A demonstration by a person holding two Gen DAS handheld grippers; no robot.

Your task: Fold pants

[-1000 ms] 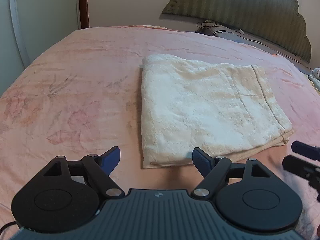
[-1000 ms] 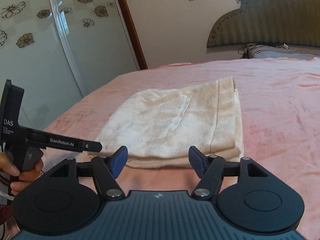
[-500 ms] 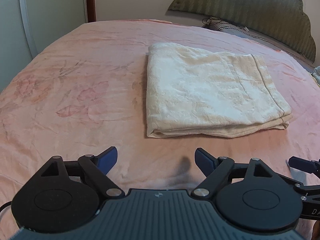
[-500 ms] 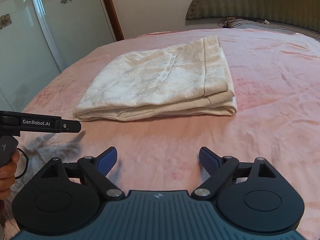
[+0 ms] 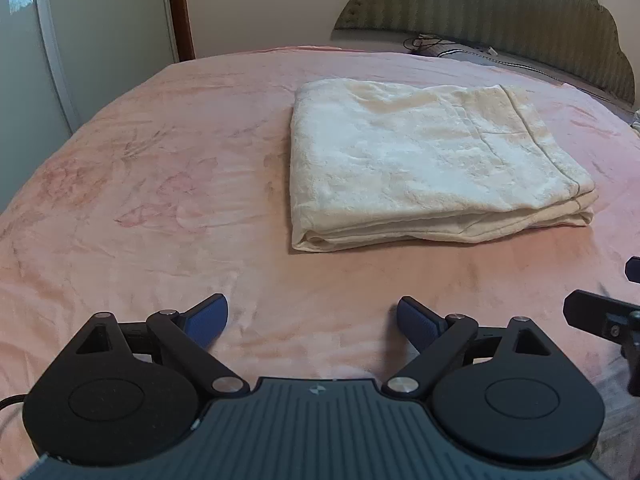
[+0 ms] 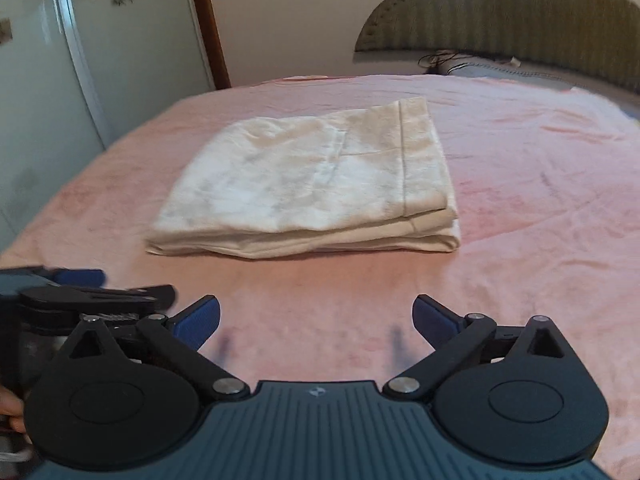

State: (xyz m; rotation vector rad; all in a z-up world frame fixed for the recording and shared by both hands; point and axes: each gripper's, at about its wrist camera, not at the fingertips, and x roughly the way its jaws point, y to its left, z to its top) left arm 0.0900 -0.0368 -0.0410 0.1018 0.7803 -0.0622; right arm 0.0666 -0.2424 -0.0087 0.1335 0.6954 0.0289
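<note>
The cream pants (image 5: 432, 164) lie folded into a flat rectangle on the pink bed (image 5: 160, 184); they also show in the right wrist view (image 6: 316, 184). My left gripper (image 5: 312, 320) is open and empty, low over the bed in front of the pants' near edge. My right gripper (image 6: 316, 318) is open and empty, also in front of the pants and apart from them. The right gripper's fingers (image 5: 600, 316) show at the right edge of the left wrist view. The left gripper (image 6: 80, 292) shows at the left of the right wrist view.
A padded green headboard (image 5: 500, 16) stands behind the bed with a grey pillow and a cable (image 5: 464, 50) below it. A glass wardrobe door (image 6: 60, 60) and a wooden door frame (image 5: 180, 8) are at the left.
Both grippers have drawn back from the folded pants toward the near side of the bed and lowered. The pants have not moved. Both stay open.
</note>
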